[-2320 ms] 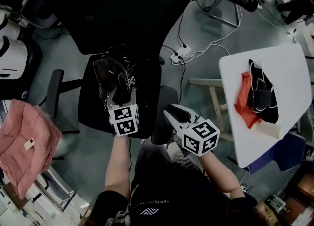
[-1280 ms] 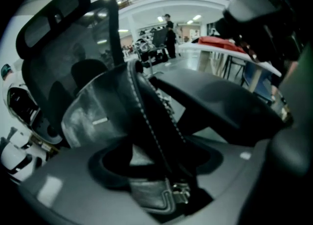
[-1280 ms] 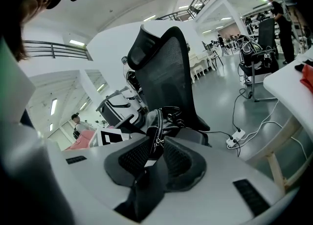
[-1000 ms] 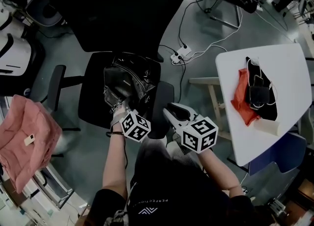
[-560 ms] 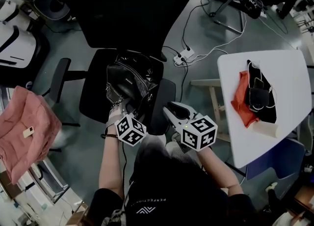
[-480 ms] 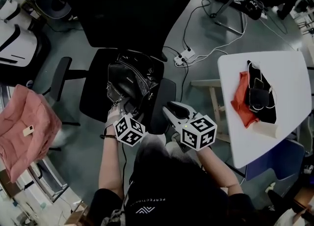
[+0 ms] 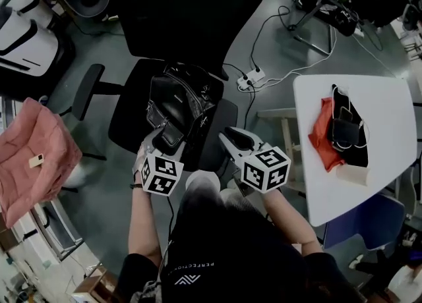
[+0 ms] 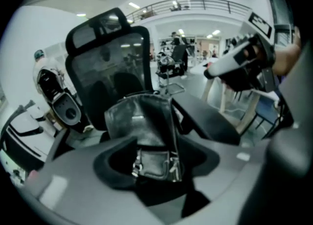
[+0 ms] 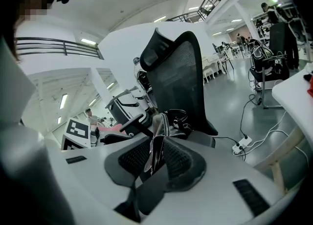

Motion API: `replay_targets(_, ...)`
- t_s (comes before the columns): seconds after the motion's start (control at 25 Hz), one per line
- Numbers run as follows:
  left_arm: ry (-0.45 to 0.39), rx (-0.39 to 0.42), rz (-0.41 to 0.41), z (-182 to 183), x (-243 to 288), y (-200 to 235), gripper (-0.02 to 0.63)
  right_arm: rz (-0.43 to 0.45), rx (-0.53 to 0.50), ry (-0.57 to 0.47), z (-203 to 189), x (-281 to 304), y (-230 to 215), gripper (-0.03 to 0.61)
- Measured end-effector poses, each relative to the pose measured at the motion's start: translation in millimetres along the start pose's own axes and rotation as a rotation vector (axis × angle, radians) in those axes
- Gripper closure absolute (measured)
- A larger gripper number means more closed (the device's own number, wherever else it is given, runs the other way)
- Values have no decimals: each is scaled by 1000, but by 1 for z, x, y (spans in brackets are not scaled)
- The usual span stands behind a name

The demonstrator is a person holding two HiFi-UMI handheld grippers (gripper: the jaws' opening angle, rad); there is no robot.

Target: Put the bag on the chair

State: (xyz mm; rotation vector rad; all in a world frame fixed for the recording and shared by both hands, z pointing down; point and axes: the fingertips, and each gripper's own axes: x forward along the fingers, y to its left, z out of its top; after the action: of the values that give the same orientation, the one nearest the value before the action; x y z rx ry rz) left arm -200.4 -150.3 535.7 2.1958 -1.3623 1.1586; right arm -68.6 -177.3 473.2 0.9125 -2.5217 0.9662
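The black leather bag [image 7: 178, 104] rests on the seat [image 7: 128, 114] of the black office chair, leaning toward its backrest [image 7: 191, 5]. My left gripper [image 7: 151, 142] is at the bag's near lower corner. Its jaws are closing, and its pads do not press on anything. In the left gripper view the bag [image 8: 139, 121] stands upright just beyond the left gripper [image 8: 154, 163], its front pocket facing me. My right gripper [image 7: 232, 138] hovers by the chair's right armrest [image 7: 214, 134], jaws nearly together and empty. Past the right gripper [image 9: 155, 155] the bag [image 9: 168, 123] shows edge-on.
A white table [image 7: 389, 150] stands at the right with an orange cloth [image 7: 323, 130] and black items [image 7: 349, 124] on it. A power strip [image 7: 250, 79] and cables lie on the floor behind the chair. A pink cloth [image 7: 30, 157] lies at the left. A blue chair [image 7: 359, 213] sits under the table.
The left gripper has let go of the bag and drawn back toward me. The bag stays on the seat. The right gripper has kept its place.
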Motion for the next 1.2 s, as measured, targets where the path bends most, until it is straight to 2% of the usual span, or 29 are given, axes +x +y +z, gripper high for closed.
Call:
replay_targets(0.24, -123, -200, 45, 19, -33, 8, 413, 11, -26, -8, 4, -2, 4, 497)
replay_targets(0.52, -249, -353, 80, 37, -66, 7, 488, 47, -51, -13, 4, -5, 16, 511)
replay_targets(0.88, -328, -421, 142, 44, -100, 1, 581, 57, -83, -36, 9, -12, 27, 571)
replay_targets(1.2, -302, -442, 184, 31, -111, -11, 604, 43, -120, -31, 5, -17, 33, 578)
